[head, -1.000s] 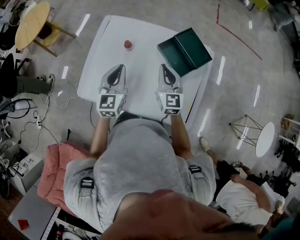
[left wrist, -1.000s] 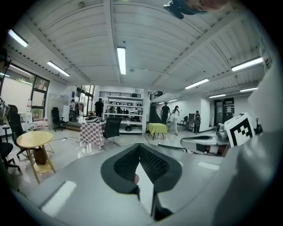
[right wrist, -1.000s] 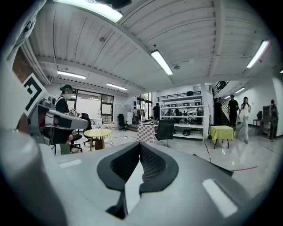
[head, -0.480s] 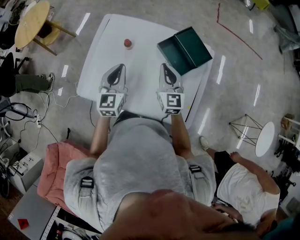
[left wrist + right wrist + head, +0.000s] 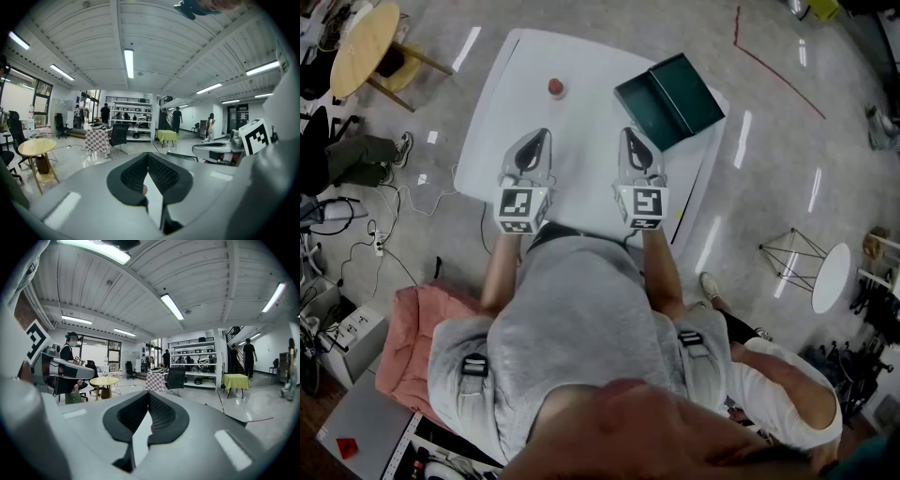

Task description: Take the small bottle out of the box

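**A:** Since both pairs of jaws are pressed together with nothing between them, which one is closer to the small bottle (image 5: 555,88)?

**B:** The left gripper (image 5: 540,136). The bottle stands upright on the table (image 5: 581,178), outside the box (image 5: 689,94), ahead of that gripper and slightly right.

**A:** And the right gripper (image 5: 629,133)?

**B:** It faces the open box, which is well apart from the bottle.

The right gripper (image 5: 147,398), grey-shelled with black ribbed pads, has its jaws closed tip to tip with nothing between them, above a white tabletop (image 5: 140,441), with a round pale wooden table (image 5: 104,380) standing beyond at left.
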